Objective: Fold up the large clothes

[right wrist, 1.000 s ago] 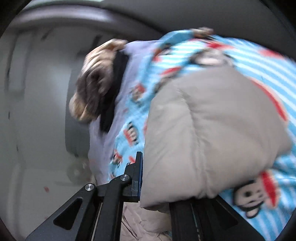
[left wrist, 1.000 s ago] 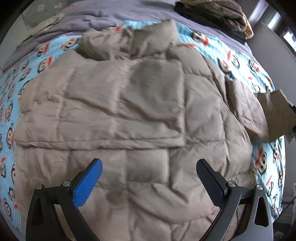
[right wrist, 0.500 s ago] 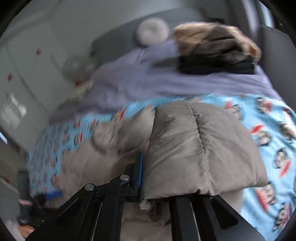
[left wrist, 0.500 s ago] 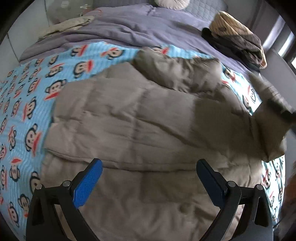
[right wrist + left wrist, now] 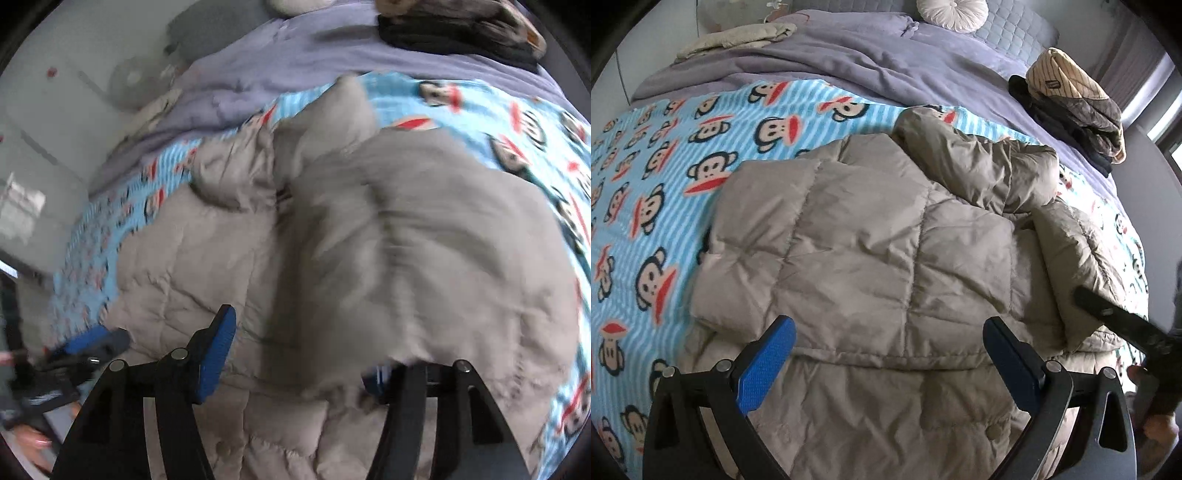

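My big puffy tan quilted coat (image 5: 871,251) lies spread on the blue monkey blanket (image 5: 653,192) on the bed. My left gripper (image 5: 888,360) hangs wide apart above it, holding nothing. My right gripper (image 5: 299,354) has just been opening and the coat's sleeve (image 5: 424,258) flops between its jaws, near a pile of folded dark clothes (image 5: 1071,110) on the purple cover (image 5: 849,55).

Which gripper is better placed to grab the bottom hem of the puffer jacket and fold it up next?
Probably left. The left gripper hangs open over the puffer jacket, lower body between its fingers. The right gripper has just opened, the folded sleeve still draped at its fingers.
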